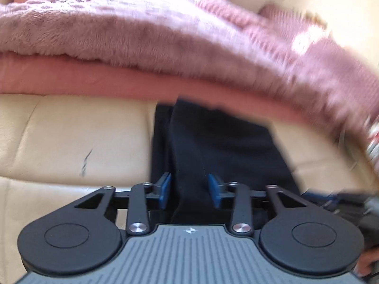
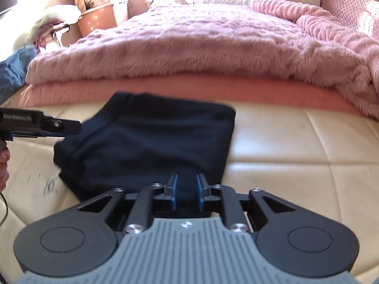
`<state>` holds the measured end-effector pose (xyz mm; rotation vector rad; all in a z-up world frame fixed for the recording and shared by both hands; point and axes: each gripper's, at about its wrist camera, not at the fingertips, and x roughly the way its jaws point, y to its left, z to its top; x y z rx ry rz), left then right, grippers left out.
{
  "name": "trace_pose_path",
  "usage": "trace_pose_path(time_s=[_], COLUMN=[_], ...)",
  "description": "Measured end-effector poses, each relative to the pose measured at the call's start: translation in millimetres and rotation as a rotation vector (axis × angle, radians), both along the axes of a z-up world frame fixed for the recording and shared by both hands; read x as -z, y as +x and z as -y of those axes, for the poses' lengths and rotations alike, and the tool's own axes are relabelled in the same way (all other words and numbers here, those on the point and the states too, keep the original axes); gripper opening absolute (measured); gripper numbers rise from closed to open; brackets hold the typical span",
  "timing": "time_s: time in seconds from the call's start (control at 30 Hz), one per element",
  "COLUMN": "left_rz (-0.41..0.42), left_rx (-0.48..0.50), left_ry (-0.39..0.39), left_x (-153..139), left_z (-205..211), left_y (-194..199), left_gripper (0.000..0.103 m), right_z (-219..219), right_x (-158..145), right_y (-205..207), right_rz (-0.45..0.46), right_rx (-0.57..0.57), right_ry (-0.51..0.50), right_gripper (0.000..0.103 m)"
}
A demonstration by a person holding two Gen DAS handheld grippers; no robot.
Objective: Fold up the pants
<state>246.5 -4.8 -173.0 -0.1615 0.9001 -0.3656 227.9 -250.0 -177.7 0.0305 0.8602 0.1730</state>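
Blue-padded fingers (image 2: pixel 174 187) of the right gripper (image 2: pixel 187 187) stand slightly spread just above the near edge of the dark pants (image 2: pixel 146 139), pinching nothing. Folded into a rough rectangle, the pants lie flat on the cream quilted bed base (image 2: pixel 296 146). Wider spread, the left gripper (image 1: pixel 189 187) hangs over the same cloth, empty. Behind the pants lies a fluffy pink blanket (image 2: pixel 189 47).
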Motion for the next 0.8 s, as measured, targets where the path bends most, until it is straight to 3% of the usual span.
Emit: trace_pose_path(time_s=[0.13, 0.27, 0.3, 0.33, 0.4, 0.6, 0.8], left_rz=[-0.010, -0.049, -0.037, -0.034, -0.043, -0.191, -0.184], left_rx=[0.002, -0.026, -0.051, -0.075, -0.106, -0.183, -0.133], left_ry=[0.045, -0.001, -0.028, -0.053, -0.114, -0.332, -0.313], left_x=[11, 3, 0, 1, 3, 34, 43], left_z=[-1, -8, -13, -17, -25, -43, -35], left_y=[4, 12, 14, 9, 18, 57, 76], left_gripper=[0.045, 0.047, 0.053, 0.066, 0.077, 0.076, 0.074], right_z=[0, 7, 12, 16, 32, 76, 94], right_x=[15, 12, 8, 7, 6, 28, 55], right_y=[-3, 0, 1, 2, 9, 43, 66], right_rz=[-0.046, -0.053, -0.045, -0.037, -0.037, -0.102, -0.163], right_rx=[-0.007, 0.003, 0.015, 0.038, 0.099, 0.241, 0.310], right_ry=[-0.012, 0.035, 0.068, 0.107, 0.206, 0.498, 0.655], right_gripper=[0.012, 0.013, 0.017, 0.029, 0.048, 0.049, 0.044])
